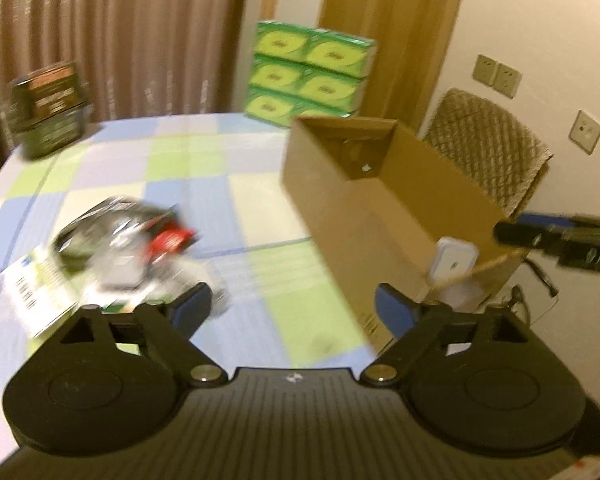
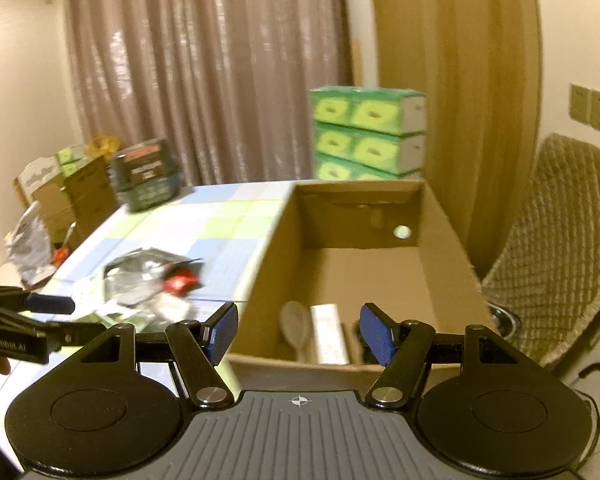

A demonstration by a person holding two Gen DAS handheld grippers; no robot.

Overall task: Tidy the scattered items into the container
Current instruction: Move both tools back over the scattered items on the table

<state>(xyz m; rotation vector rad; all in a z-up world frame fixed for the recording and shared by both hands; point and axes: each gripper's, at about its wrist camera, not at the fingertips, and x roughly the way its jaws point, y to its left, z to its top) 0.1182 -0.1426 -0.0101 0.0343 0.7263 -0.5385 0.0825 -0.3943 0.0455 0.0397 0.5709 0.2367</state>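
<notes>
Broadly, a tabletop (image 1: pixel 204 168) covered with a blue, green and white checked cloth is seen, and an open brown cardboard box (image 2: pixel 351 280) is set on it. Inside the box, a pale wooden spoon (image 2: pixel 298 326) and a white oblong pack (image 2: pixel 329 334) are laid on the bottom. Left of the box, a blurred heap of silvery and red packets (image 1: pixel 132 236) is scattered on the cloth. The left tool (image 1: pixel 294 310) is held wide open, nothing between its blue pads. The right tool (image 2: pixel 298 332) is likewise held open and empty, above the box's near edge.
</notes>
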